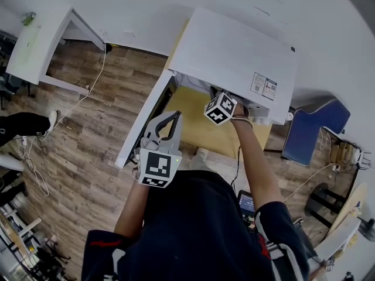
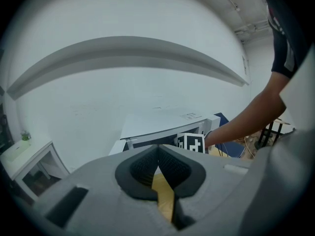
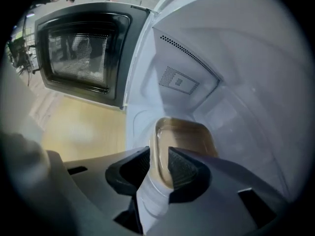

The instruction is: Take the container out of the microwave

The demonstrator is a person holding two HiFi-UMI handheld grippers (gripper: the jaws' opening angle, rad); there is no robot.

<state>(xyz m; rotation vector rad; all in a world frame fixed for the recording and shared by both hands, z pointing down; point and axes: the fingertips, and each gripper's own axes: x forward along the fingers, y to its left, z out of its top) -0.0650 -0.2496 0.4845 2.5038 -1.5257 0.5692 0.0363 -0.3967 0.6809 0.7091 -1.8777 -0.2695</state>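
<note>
The right gripper (image 3: 158,155) pinches the near rim of the tan container (image 3: 189,134), which extends straight ahead inside the microwave (image 3: 236,82); the left gripper (image 2: 158,149), closed on nothing, waits outside.

Lab or test room, likely. Loose cables (image 1: 96,72) across plank floor (image 1: 105,139) at left, white bench (image 1: 38,40) upper left, blue chair (image 1: 307,136) right.

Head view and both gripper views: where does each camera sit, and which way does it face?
Head view: on the head, steeply down at the microwave; arms, torso show.
Left gripper view: on left gripper, toward the microwave; right forearm shows.
Right gripper view: on right gripper, into the microwave; jaws grip container.
Shared: microwave, all three.
</note>
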